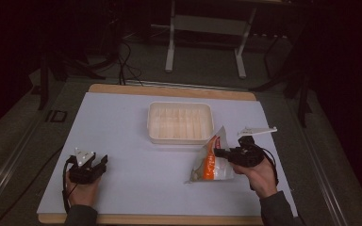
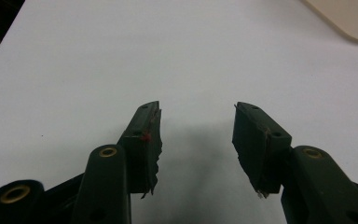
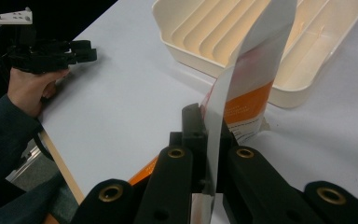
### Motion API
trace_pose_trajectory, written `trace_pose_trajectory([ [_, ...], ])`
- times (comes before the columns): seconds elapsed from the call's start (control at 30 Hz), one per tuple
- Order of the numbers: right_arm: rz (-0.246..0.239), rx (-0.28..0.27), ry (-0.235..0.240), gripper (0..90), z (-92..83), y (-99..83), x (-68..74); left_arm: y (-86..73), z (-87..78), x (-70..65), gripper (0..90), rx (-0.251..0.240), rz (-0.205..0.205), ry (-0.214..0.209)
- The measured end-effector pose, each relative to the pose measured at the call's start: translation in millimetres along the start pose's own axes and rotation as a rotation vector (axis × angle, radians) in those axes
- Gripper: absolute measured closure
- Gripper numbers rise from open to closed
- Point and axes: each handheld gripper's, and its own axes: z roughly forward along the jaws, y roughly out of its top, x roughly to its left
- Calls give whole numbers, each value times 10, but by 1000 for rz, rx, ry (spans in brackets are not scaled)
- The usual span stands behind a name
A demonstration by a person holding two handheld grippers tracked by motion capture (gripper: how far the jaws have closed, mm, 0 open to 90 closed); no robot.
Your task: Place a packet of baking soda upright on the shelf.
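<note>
An orange and white snack bag stands on its edge on the white table mat, just right of centre. My right gripper is shut on the bag's side; in the right gripper view the bag's flat white edge rises from between the closed jaws. A cream ribbed tray sits beyond it, and its near rim lies just behind the bag. My left gripper rests at the mat's front left, open. Its jaws stand apart over bare mat with nothing between them.
The mat covers a wooden tabletop whose edge shows at the far side. A white desk frame and cables stand on the dark floor beyond the table. The other hand and its gripper show at the left of the right gripper view.
</note>
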Motion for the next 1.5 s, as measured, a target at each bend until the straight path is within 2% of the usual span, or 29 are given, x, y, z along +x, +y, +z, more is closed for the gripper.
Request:
trace_pose_trajectory([
  [0.7,-64,41,-4,900,4,214,106,1,1,3,515,2,-1,-4],
  [1.0,-64,45,-9,900,-20,269,116,2,-2,5,515,3,-3,-4],
  [1.5,-45,11,12,900,-151,315,115,1,-2,4,515,1,-4,-5],
])
